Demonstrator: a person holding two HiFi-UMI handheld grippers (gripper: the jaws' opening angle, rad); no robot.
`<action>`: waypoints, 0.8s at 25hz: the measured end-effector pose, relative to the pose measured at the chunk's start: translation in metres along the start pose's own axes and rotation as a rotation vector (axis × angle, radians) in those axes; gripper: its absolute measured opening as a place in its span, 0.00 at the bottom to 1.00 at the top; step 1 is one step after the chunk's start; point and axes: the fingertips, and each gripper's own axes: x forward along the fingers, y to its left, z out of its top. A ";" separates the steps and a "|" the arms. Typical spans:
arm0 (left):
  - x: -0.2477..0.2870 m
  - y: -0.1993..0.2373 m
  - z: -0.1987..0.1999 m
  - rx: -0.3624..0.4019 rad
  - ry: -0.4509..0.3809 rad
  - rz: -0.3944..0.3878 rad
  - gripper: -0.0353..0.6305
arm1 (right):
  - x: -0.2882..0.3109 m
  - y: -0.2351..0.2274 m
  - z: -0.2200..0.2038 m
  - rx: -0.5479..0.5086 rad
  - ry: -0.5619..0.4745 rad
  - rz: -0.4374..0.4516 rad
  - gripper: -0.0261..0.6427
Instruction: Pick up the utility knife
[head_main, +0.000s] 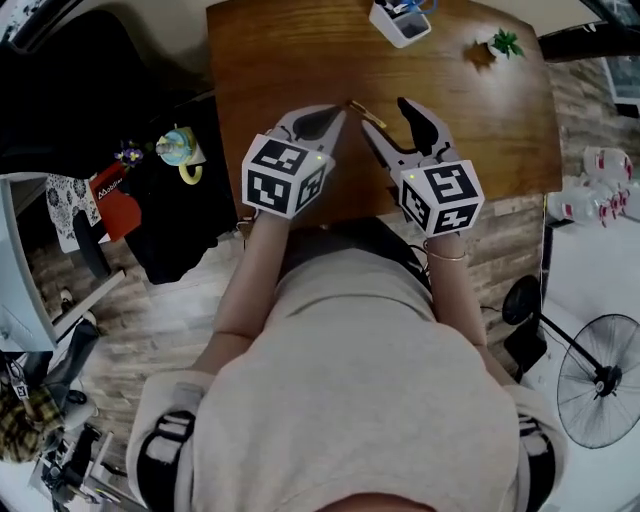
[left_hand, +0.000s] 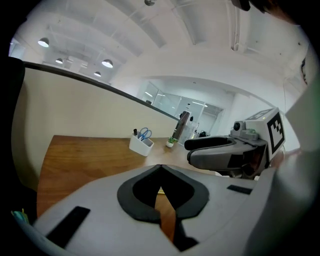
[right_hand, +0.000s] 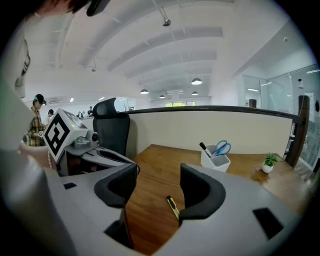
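Observation:
The utility knife (head_main: 360, 107), slim, yellow and black, lies flat on the wooden table (head_main: 300, 60). In the right gripper view the knife (right_hand: 173, 206) rests on the wood between the spread jaws, close to the right-hand one and touching neither. My right gripper (head_main: 385, 113) (right_hand: 157, 187) is open just above the table. My left gripper (head_main: 337, 111) (left_hand: 160, 166) hovers beside the knife's left end with its jaws shut and nothing held. Each gripper shows in the other's view: the right gripper (left_hand: 225, 150) and the left gripper (right_hand: 80, 142).
A white pen holder (head_main: 400, 20) (right_hand: 215, 159) with scissors and a small potted plant (head_main: 497, 45) (right_hand: 269, 162) stand at the table's far side. A black office chair (head_main: 100, 90) is on the left, a floor fan (head_main: 600, 380) and bottles (head_main: 600, 190) on the right.

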 end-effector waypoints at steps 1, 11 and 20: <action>0.003 0.000 -0.002 -0.008 0.005 0.009 0.07 | 0.003 -0.003 -0.003 -0.002 0.009 0.012 0.46; 0.019 0.009 -0.031 -0.073 0.055 0.117 0.07 | 0.037 -0.013 -0.027 -0.070 0.102 0.203 0.42; 0.030 0.016 -0.061 -0.150 0.095 0.179 0.07 | 0.057 -0.016 -0.059 -0.223 0.215 0.325 0.30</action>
